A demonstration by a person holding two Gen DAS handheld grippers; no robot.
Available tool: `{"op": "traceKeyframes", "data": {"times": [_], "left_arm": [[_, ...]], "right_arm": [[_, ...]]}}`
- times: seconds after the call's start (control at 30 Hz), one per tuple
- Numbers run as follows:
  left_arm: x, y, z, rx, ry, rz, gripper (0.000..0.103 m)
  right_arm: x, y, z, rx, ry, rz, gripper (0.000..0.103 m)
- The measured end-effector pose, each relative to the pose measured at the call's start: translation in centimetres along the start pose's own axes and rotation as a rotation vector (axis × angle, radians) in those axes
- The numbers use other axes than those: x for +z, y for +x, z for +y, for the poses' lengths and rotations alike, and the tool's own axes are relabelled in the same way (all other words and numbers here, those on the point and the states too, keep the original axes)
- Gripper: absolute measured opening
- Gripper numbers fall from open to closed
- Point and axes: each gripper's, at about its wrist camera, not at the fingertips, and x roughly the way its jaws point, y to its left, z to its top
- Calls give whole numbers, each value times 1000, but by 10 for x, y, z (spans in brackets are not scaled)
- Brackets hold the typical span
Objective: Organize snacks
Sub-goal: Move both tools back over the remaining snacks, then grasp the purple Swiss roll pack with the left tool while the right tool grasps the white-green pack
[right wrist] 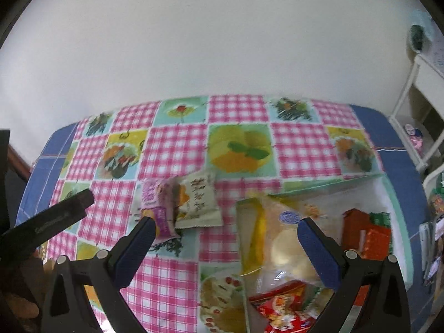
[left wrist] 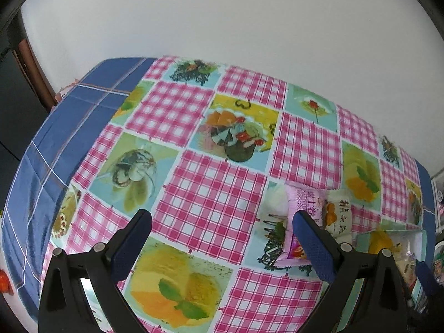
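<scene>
Two snack packets lie side by side on the patterned tablecloth: a purple packet and a cream packet with an orange picture. My left gripper is open above the cloth, its right finger just in front of the purple packet. My right gripper is open, hovering between the two packets and a white box. The box holds a clear bag of round crackers, a red packet and orange cartons.
The table stands against a white wall, with blue cloth at both ends. The left gripper's finger shows at the left of the right wrist view, with a hand below it. A white rack stands at the right.
</scene>
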Motion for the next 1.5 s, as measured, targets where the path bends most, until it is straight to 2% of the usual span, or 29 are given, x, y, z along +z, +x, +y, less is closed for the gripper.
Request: {"op": "traceKeyframes", "data": {"times": [0.2, 0.33, 0.47, 0.57, 0.67, 0.87, 1.1, 1.2, 1.3, 1.37, 1.5], "left_arm": [[-2, 21, -7, -24, 7, 32, 101], [-2, 28, -17, -76, 14, 41, 101], [0, 31, -21, -129, -1, 46, 101], [2, 33, -19, -129, -4, 44, 101], [4, 36, -15, -128, -18, 51, 101], [2, 41, -16, -142, -21, 73, 101], [6, 34, -11, -154, -57, 51, 101], [8, 32, -8, -158, -72, 38, 101], [8, 33, -8, -161, -77, 32, 101], [9, 34, -12, -171, -67, 31, 101], [9, 40, -27, -198, -24, 39, 101]], "right_arm": [[-5, 22, 10, 2, -25, 20, 103], [-1, 31, 13, -13, -36, 12, 102], [5, 38, 16, -14, -41, -7, 96], [7, 45, 18, -22, -57, -6, 95], [6, 51, 13, -69, -59, 13, 94], [5, 48, -7, -86, -2, 32, 93], [13, 28, 10, -61, -42, -64, 93], [13, 32, 18, -36, -67, -72, 93], [11, 45, 23, -35, -79, -51, 87], [12, 54, 23, -42, -75, -41, 75], [14, 64, 22, -31, -75, -40, 67]]}}
